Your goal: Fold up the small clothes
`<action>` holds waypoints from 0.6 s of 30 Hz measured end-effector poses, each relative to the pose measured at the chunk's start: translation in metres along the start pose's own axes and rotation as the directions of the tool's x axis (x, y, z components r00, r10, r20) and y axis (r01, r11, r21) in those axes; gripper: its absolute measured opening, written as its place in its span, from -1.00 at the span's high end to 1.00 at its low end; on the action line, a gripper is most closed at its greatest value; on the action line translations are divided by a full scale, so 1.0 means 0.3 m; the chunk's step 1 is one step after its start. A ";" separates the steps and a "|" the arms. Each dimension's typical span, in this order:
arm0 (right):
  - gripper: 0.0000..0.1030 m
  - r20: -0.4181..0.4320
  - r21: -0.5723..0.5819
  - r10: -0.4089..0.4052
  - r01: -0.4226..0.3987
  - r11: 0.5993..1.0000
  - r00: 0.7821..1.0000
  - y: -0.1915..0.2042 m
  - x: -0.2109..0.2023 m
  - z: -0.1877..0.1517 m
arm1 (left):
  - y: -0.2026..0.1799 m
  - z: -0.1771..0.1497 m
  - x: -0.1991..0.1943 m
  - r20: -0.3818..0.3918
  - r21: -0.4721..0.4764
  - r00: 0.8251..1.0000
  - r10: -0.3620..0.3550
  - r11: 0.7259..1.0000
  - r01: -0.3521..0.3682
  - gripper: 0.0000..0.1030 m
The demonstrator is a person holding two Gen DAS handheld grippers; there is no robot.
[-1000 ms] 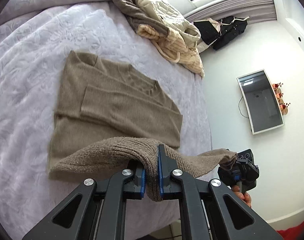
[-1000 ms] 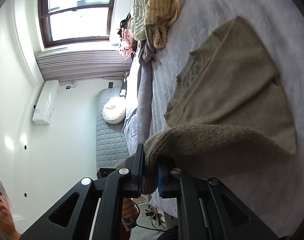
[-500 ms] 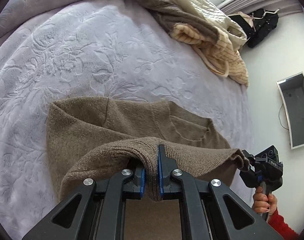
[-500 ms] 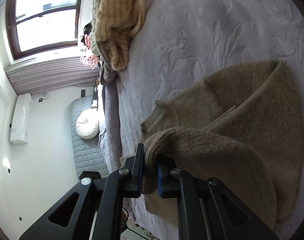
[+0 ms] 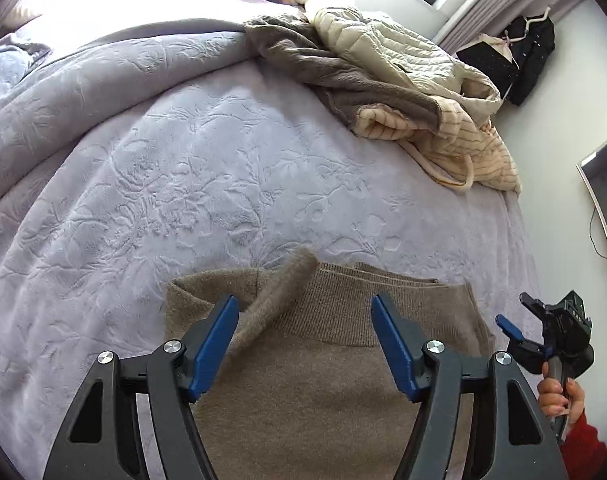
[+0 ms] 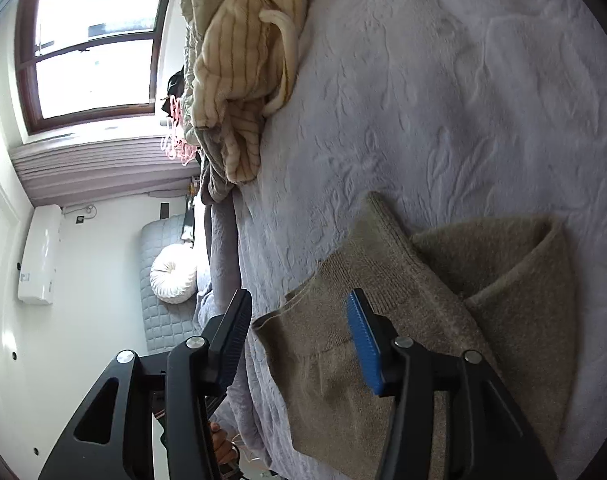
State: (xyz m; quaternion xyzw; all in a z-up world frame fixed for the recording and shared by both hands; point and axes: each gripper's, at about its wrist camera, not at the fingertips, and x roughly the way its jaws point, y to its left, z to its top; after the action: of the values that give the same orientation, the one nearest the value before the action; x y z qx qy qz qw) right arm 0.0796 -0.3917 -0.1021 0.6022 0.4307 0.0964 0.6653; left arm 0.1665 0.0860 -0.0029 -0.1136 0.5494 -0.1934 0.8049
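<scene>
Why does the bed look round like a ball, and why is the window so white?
Left wrist view: the fisheye lens bulges the bed and darkens the corners; the sweater's loose flap looks blurry. Right wrist view: daylight washes out the window, and the picture lies sideways.

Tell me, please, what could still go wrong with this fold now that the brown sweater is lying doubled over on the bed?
The folded sweater lies near the bedspread's edge in the right wrist view, so it might slide off. A loose flap stands up between the left tool's opening pads and may flop crooked. The right tool, also opening, hangs close over the hem and could snag it while backing off.
</scene>
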 end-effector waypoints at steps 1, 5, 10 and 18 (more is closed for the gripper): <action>-0.04 -0.004 -0.023 -0.010 0.010 1.000 1.000 0.016 -0.008 0.000 | -0.002 -0.004 0.005 -0.024 0.015 1.000 -0.012 1.000 0.012 -0.34; 0.12 -0.106 -0.189 -0.136 0.115 0.975 0.985 0.089 0.059 -0.030 | -0.034 -0.044 0.097 -0.114 0.052 0.993 -0.022 0.998 0.028 -0.34; 0.12 -0.129 -0.303 -0.325 0.275 0.912 0.937 0.058 0.193 -0.061 | -0.047 -0.072 0.272 -0.150 0.017 0.989 0.019 1.000 -0.017 -0.34; 0.30 -0.056 -0.256 -0.375 0.350 0.901 0.925 -0.049 0.142 0.024 | 0.096 -0.032 0.321 -0.120 -0.059 0.992 0.050 0.997 -0.057 -0.34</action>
State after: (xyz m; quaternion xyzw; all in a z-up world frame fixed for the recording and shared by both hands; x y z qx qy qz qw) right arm 0.1048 -0.3730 -0.1354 0.4203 0.5541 0.0537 0.7165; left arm 0.1939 0.0703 -0.0987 -0.1122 0.6046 -0.1608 0.7720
